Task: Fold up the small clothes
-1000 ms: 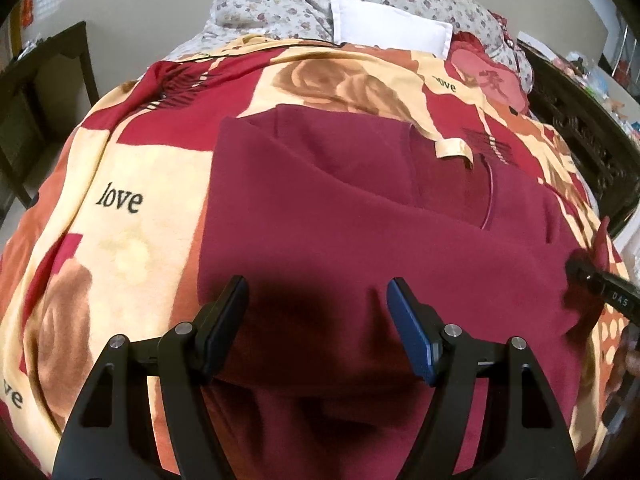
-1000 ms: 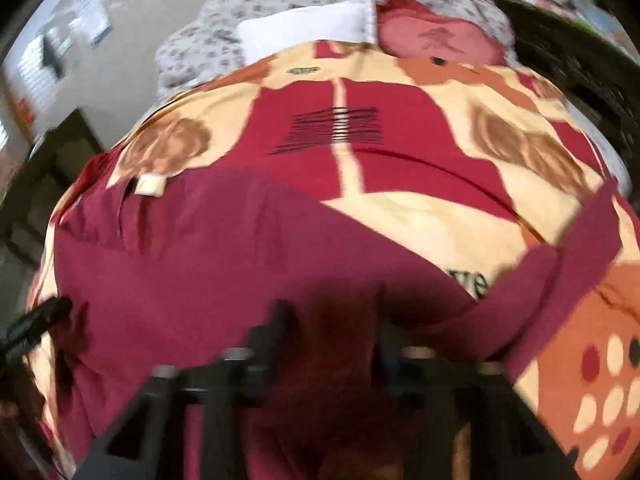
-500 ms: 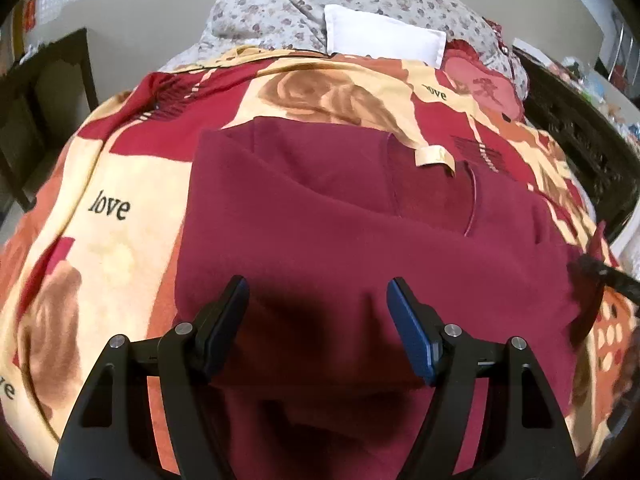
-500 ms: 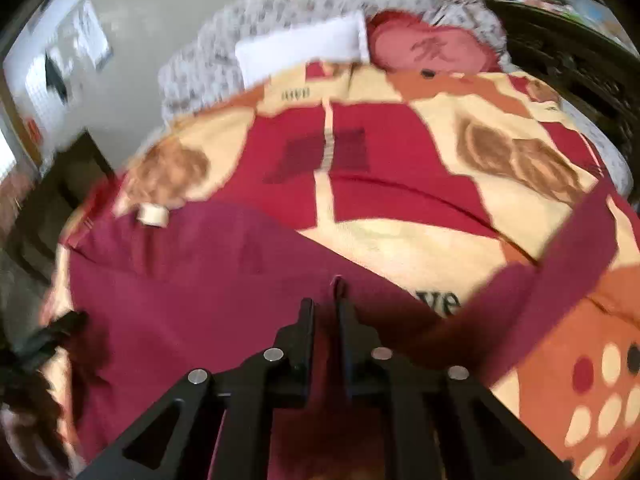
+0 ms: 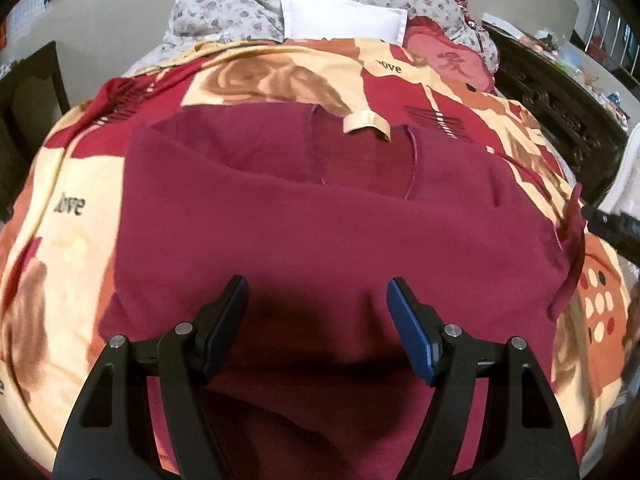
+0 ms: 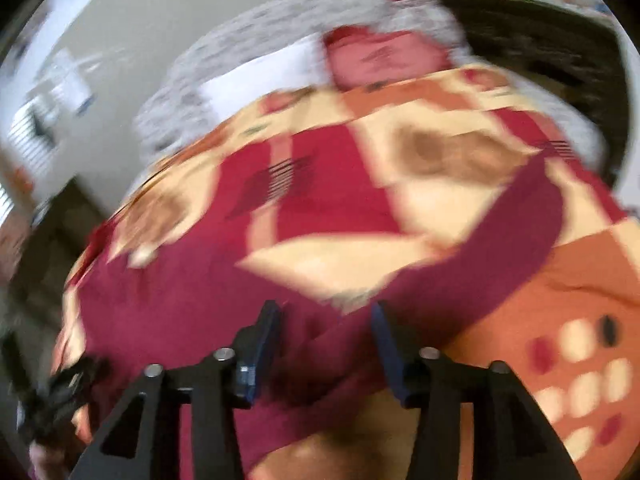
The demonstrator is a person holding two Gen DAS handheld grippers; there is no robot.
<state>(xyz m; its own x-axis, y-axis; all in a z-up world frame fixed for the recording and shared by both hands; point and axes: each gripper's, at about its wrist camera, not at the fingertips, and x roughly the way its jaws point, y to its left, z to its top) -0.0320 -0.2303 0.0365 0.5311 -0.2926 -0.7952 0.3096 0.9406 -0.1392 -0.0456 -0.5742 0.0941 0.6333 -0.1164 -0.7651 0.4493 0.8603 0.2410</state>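
While flat on blanket (image 5: 68,184), shirt (image 5: 320,240) edges.

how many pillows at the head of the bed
2: a white pillow against the floral bedding, and a red pillow just right of it. More may be hidden underneath.

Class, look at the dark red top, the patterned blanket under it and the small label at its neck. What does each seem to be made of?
Dark red top: probably soft knit cotton, matte, with gentle folds and a stitched neckline.
Blanket: looks like plush fleece, slightly fuzzy, with printed roses and words.
Label: seems woven or satin tape, cream, curling up; too small to be sure.
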